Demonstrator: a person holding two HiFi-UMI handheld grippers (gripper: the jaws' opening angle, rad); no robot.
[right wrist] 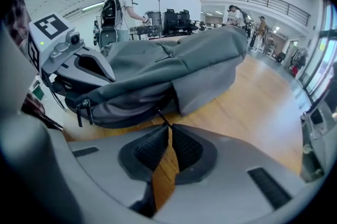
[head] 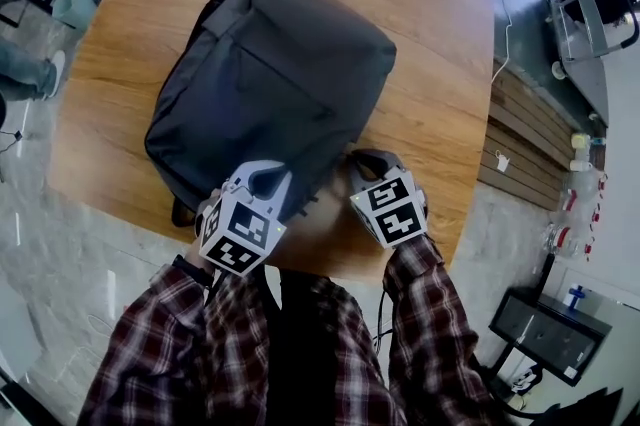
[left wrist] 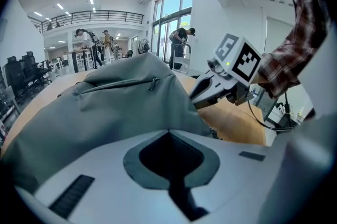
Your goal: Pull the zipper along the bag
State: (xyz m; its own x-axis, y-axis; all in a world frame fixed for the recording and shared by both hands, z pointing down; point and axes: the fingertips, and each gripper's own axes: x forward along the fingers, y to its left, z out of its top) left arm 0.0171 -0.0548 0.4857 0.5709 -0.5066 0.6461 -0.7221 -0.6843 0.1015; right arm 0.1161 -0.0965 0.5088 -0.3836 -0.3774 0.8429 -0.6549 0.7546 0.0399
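My left gripper (left wrist: 168,132) has its jaws drawn together on a fold of the dark grey fabric backpack (head: 280,74) (the near edge, right at my tips). The backpack lies flat on the round wooden table (head: 420,4), stretching away ahead of both tools. My right gripper (right wrist: 168,127) is all but closed, with a sliver of wood showing between the pads. It has the thin black zipper pull (right wrist: 158,116) pinched at its tips. The bag's zippered side runs just beyond those tips and off to their left.
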